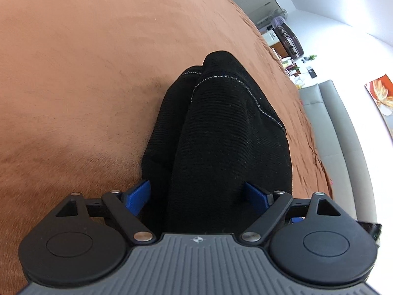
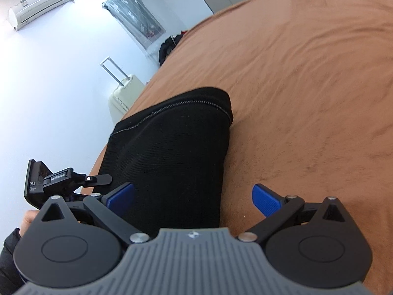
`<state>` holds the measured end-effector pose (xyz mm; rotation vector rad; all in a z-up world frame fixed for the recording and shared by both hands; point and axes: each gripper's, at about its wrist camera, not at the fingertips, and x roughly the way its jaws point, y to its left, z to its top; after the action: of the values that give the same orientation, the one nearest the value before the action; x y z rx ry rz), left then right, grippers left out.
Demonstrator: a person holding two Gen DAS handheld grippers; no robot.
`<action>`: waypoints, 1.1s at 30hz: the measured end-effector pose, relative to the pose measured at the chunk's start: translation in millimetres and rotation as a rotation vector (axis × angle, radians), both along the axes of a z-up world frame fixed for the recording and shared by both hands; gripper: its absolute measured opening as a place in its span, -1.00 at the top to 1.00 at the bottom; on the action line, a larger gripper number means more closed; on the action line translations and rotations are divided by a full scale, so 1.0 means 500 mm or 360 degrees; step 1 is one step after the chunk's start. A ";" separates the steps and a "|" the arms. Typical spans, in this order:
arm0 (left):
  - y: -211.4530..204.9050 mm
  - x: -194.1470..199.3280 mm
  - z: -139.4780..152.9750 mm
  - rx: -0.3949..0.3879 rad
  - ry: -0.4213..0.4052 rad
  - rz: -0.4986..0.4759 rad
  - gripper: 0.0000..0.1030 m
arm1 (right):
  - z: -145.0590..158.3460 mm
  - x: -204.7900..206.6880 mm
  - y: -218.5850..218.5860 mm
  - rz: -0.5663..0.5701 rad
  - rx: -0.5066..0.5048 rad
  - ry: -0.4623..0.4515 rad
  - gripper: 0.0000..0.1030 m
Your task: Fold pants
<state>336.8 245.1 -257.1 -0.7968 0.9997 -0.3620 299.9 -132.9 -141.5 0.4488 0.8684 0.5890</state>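
Note:
Black ribbed pants lie folded into a long narrow stack on a brown bed cover, with a pale stitched seam across the far end. My left gripper stands open over the near end; the cloth runs between its blue pads, which do not pinch it. In the right wrist view the pants stretch away to a hemmed end. My right gripper is open too, its left pad over the cloth and its right pad above the bare cover.
The bed's edge runs close beside the pants in both views. A grey sofa and a painting lie beyond it. A cream suitcase stands by the white wall, an air conditioner above. A hand shows low left.

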 end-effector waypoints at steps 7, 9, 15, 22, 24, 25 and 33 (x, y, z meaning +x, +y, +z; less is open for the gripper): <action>0.011 0.015 -0.041 -0.0163 0.0043 -0.0050 -1.00 | -0.049 0.073 0.033 0.0086 0.0106 0.0182 -0.90; 0.015 0.019 -0.050 -0.0192 0.0048 -0.0079 -1.00 | -0.065 0.089 0.043 0.0132 0.0149 0.0258 -0.90; 0.023 0.036 -0.070 -0.0263 0.0060 -0.0145 -1.00 | -0.133 0.131 0.050 0.0246 0.0486 0.0525 -0.91; 0.007 0.061 -0.069 -0.0243 0.0075 -0.0224 -1.00 | -0.163 0.140 0.068 0.0303 0.0641 0.0611 -0.91; -0.002 0.063 -0.062 -0.0221 0.0072 -0.0238 -1.00 | -0.161 0.138 0.073 0.0302 0.0633 0.0616 -0.91; -0.004 0.062 -0.059 -0.0214 0.0060 -0.0234 -1.00 | -0.158 0.136 0.076 0.0304 0.0624 0.0613 -0.91; 0.011 0.036 -0.023 -0.0303 -0.0030 -0.0205 -0.62 | -0.100 0.095 0.076 0.0285 0.0588 0.0543 -0.52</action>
<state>354.7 250.6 -268.6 -0.9005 1.0117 -0.5810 347.4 -94.8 -191.6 0.8288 1.1368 0.8595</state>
